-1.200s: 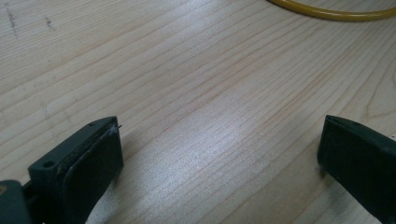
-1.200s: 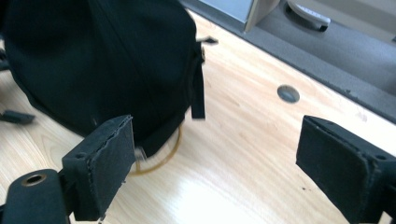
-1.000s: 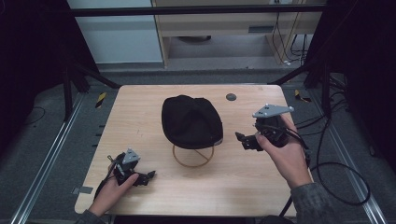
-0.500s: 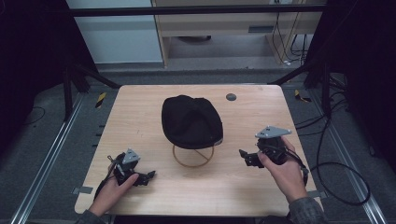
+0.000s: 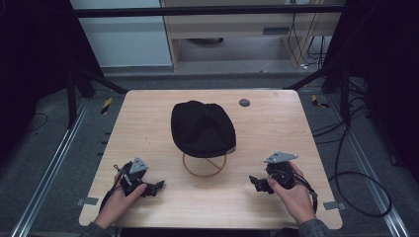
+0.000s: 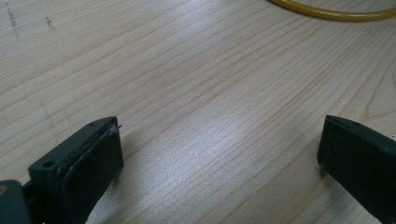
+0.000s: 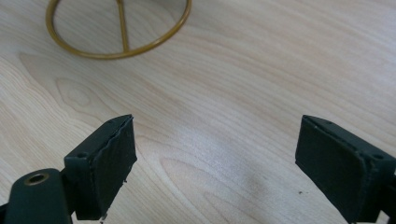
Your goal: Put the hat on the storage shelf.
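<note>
one black cap [image 5: 202, 128] is sitting on one gold wire stand [image 5: 204, 165]; two grippers, left gripper [image 5: 159, 186] and right gripper [image 5: 253, 181], are resting released, grasping nothing.

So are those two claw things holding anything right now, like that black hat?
No, nothing is held. The left gripper and right gripper both sit open over bare table, apart from the black hat on its gold wire stand.

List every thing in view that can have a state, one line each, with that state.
black hat: sitting on the stand, not held.
gold wire stand: upright on the table, its ring base flat on the wood.
left gripper: open, empty, low over the table.
right gripper: open, empty, low over the table.
wooden table: bears the stand and a small dark disc.
</note>
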Tool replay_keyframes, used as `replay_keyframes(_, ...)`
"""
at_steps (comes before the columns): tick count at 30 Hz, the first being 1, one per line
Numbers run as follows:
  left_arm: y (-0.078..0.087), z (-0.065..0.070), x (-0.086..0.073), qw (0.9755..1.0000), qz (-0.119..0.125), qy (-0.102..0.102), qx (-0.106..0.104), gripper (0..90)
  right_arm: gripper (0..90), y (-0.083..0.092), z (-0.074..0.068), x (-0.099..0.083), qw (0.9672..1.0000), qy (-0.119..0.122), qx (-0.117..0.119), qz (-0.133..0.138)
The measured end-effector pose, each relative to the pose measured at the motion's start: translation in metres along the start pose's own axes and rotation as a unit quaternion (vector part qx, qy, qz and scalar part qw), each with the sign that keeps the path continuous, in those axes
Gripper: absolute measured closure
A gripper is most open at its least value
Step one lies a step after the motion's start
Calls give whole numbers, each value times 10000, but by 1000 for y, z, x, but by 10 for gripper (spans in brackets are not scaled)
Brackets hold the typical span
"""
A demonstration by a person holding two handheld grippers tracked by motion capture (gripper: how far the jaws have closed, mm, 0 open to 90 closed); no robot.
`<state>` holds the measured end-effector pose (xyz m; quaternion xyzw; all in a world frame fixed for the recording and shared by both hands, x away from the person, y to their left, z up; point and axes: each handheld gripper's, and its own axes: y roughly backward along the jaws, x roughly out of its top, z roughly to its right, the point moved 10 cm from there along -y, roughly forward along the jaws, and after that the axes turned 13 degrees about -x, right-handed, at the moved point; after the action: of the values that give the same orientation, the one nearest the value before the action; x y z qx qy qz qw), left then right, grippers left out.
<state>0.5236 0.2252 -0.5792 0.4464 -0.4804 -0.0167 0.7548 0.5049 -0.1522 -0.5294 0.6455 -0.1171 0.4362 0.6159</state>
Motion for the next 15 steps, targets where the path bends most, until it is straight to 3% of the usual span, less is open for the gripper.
replay_keyframes(15,0,0,0,10000,0,0,0,0,126,-31,-8,-10,9998,-31,26,-185)
